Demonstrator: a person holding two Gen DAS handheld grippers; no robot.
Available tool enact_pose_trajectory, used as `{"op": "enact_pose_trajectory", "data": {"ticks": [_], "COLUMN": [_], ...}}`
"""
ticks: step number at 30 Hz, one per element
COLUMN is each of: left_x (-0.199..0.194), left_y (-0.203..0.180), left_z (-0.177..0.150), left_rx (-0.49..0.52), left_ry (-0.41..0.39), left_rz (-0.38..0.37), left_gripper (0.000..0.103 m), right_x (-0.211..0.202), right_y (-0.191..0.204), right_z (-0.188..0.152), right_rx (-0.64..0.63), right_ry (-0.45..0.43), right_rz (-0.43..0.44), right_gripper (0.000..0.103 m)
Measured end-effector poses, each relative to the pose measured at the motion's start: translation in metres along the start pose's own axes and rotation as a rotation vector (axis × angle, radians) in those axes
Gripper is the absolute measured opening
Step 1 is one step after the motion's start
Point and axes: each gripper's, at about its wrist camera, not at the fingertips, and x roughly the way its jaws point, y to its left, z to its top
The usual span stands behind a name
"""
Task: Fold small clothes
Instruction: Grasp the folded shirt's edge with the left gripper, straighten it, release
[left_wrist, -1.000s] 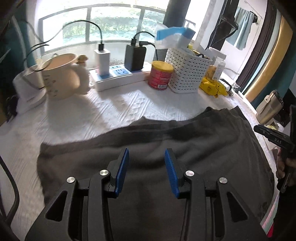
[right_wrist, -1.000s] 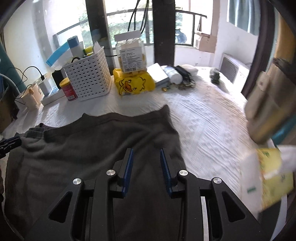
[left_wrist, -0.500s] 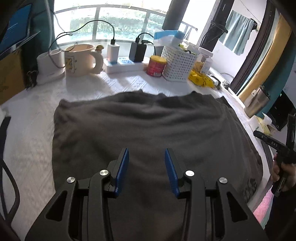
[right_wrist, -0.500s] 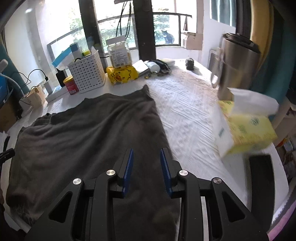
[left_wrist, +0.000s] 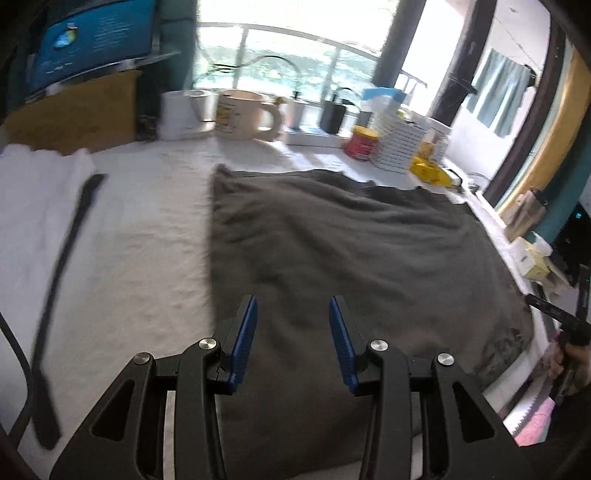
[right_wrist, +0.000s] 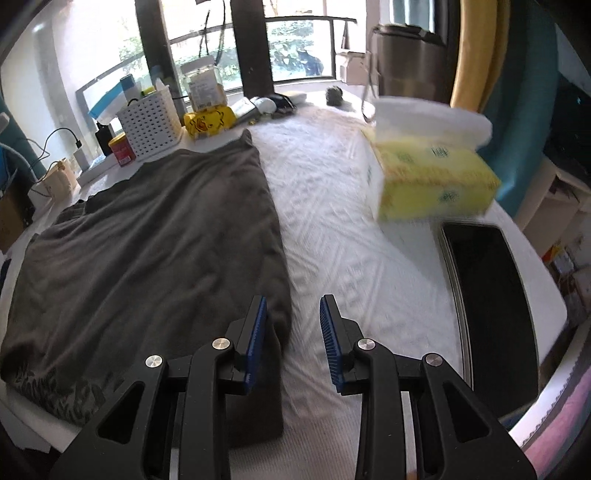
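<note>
A dark grey garment (left_wrist: 351, 251) lies spread flat on the white table cover; it also shows in the right wrist view (right_wrist: 147, 240). My left gripper (left_wrist: 293, 325) is open and empty, above the garment's near left part close to its left edge. My right gripper (right_wrist: 293, 321) is open and empty, over the garment's right edge, its left finger above the cloth and its right finger above the white cover. The right gripper's tip (left_wrist: 554, 314) shows at the far right of the left wrist view.
At the back stand a cream mug (left_wrist: 243, 114), a power strip with chargers (left_wrist: 314, 136), a red can (left_wrist: 362, 147) and a white basket (right_wrist: 149, 123). A yellow tissue box (right_wrist: 428, 177) and a black tablet (right_wrist: 487, 288) lie to the right. A black strap (left_wrist: 59, 295) lies on the left.
Both grippers have pulled back toward the near edge and moved apart, the left toward the garment's left edge, the right toward its right edge. Both stayed open. The garment has not moved.
</note>
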Motion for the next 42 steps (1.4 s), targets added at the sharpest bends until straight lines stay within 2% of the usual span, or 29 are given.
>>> {"op": "enact_pose_trajectory", "data": {"ticks": [5,15,17,19,22,25,29,31,32,34,37,39,42], "left_x": [-0.008,-0.007,-0.01,-0.011,-0.016,-0.02,-0.02,-0.02,-0.021,-0.029,-0.038,-0.036,-0.03], "left_y": [0.024,0.039,0.037,0.029,0.018,0.017,0.019,0.016,0.016,0.019,0.019,0.02,0.025], "left_z": [-0.019,-0.055,-0.055,-0.057,-0.064,-0.069,-0.071,-0.072,-0.073,-0.069,-0.062,-0.063,-0.068], "left_rx": [-0.048,-0.169,-0.157,-0.103,-0.045,-0.042,-0.059,-0.035,-0.043,-0.071,-0.058,-0.049,-0.068], "left_ry": [0.04,0.157,0.16,0.187,0.219,0.23,0.196,0.186,0.189,0.155,0.116,0.125,0.152], "left_rz": [0.039,-0.107,-0.113,-0.135,-0.125,-0.136,-0.144,-0.131,-0.152,-0.172,-0.151,-0.132,-0.115], "left_gripper": [0.04,0.04,0.04,0.04,0.04,0.04,0.039,0.015,0.01,0.009,0.009,0.008,0.008], "right_x": [-0.008,-0.019,-0.021,-0.023,-0.027,-0.029,-0.025,-0.022,-0.023,-0.027,-0.032,-0.03,-0.028], "right_y": [-0.011,-0.022,-0.023,-0.023,-0.023,-0.022,-0.018,-0.016,-0.015,-0.011,-0.009,-0.01,-0.014], "right_z": [-0.009,-0.016,-0.019,-0.022,-0.027,-0.032,-0.036,-0.037,-0.037,-0.036,-0.034,-0.034,-0.035], "right_rx": [0.03,0.057,0.059,0.057,0.057,0.057,0.075,0.093,0.096,0.086,0.066,0.071,0.089], "right_ry": [-0.013,-0.033,-0.033,-0.036,-0.05,-0.051,-0.049,-0.048,-0.051,-0.061,-0.072,-0.067,-0.059], "right_rz": [-0.012,-0.036,-0.033,-0.029,-0.01,0.012,0.066,0.095,0.104,0.111,0.116,0.12,0.12], "right_gripper": [0.032,0.032,0.032,0.032,0.032,0.032,0.032,0.032,0.033,0.032,0.035,0.04,0.041]}}
